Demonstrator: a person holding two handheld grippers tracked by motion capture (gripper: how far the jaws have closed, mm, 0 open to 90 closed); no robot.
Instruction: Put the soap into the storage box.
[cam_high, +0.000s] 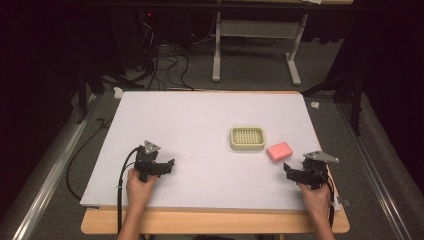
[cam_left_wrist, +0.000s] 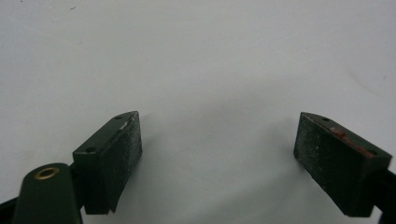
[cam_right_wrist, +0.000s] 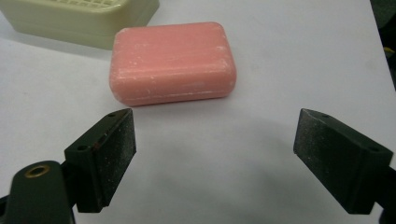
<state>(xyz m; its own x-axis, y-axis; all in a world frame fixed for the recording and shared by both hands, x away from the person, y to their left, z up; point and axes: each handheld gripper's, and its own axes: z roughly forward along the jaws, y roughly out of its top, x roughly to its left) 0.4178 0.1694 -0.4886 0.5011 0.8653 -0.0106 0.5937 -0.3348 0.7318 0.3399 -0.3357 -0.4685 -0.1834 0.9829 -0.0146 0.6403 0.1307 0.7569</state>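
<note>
Pink soap bar (cam_high: 279, 151) flat on white table sheet (cam_high: 200, 125), right of frame centre in high view, just beside lower-right corner of cream slotted soap dish (cam_high: 247, 138); whether touching, cannot tell. In right gripper view, soap (cam_right_wrist: 173, 63) upper centre, dish (cam_right_wrist: 84, 16) upper left behind it. Right gripper (cam_high: 294, 173) lower right, close below soap, jaws spread wide, holding nothing, soap beyond the tips (cam_right_wrist: 212, 158). Left gripper (cam_high: 167, 166) lower left, well apart from soap, jaws wide, nothing between them, bare sheet under (cam_left_wrist: 217, 158).
</note>
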